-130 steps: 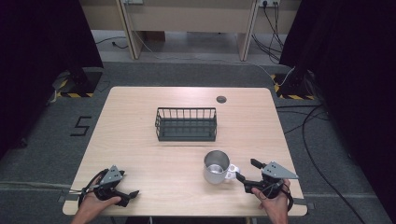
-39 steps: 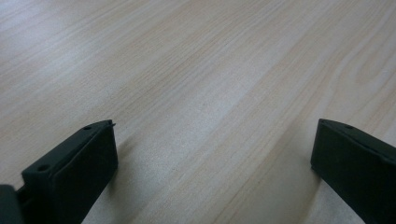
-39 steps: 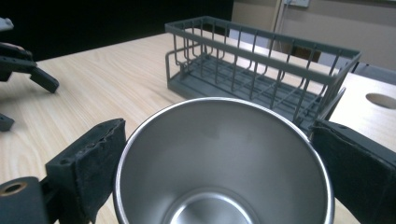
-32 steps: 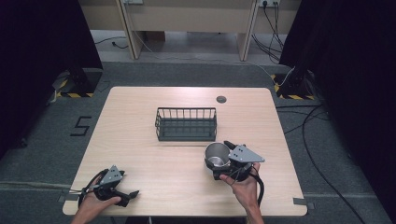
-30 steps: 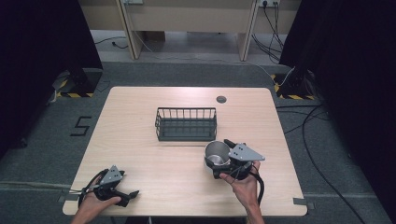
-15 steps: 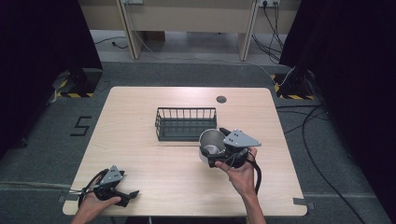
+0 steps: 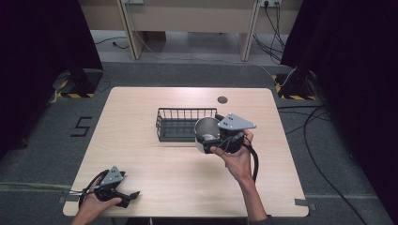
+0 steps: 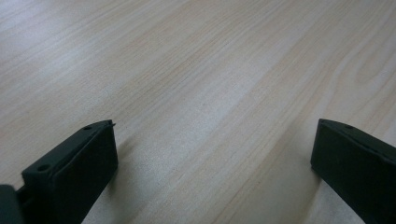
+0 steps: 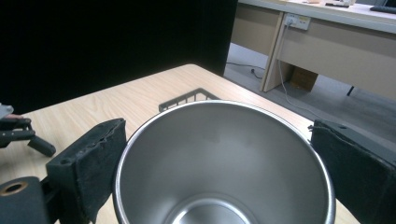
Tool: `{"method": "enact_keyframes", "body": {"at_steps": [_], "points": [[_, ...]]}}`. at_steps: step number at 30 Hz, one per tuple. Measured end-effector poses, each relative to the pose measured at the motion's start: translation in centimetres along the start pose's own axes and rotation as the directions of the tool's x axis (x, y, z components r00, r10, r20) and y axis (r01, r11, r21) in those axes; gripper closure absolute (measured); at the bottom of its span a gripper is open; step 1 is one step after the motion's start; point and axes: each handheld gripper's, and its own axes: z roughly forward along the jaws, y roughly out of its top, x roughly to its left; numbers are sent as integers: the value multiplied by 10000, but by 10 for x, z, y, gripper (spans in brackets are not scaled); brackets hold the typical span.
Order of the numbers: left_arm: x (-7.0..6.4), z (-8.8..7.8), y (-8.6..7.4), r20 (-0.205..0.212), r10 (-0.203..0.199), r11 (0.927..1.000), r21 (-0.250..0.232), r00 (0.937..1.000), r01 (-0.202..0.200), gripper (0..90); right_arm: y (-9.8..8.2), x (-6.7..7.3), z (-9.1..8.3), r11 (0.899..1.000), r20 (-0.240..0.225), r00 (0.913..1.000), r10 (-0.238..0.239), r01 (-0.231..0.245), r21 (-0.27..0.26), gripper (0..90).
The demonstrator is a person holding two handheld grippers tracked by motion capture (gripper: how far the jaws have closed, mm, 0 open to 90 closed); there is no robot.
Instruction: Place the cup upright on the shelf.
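High view: the right gripper (image 7: 217, 139) is carrying a steel cup (image 7: 207, 132) clear of the table (image 7: 141, 108), jaws clamped across its body, at the wire basket's (image 7: 180, 124) right end. Next it probably needs lowering inside the basket. The cup is looking shiny, empty, tilted. The left gripper (image 7: 129, 197) is resting near the front edge, jaws apart.

In the right gripper view the steel cup (image 9: 224, 163) is cut off by the lower edge; its base and outer wall are not visible. In the high view the grey plate of the right gripper (image 7: 224, 136) hides the pads' contact with the cup. The cup also covers the near right corner of the wire basket (image 7: 180, 123).
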Motion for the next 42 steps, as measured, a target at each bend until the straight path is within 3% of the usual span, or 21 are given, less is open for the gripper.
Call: {"method": "enact_keyframes", "body": {"at_steps": [18,26,42], "points": [[0,0,0,31,-38,10000,-12,10000,38,0,33,-10,47,9999,-78,9999,151,-151,23,62],[0,0,0,43,-29,10000,19,10000,29,0,44,-17,65,9995,97,9995,287,-288,104,62],[0,-1,0,56,36,10000,44,10000,-36,0,51,-27,111,9977,467,9972,582,-597,327,62]]}}
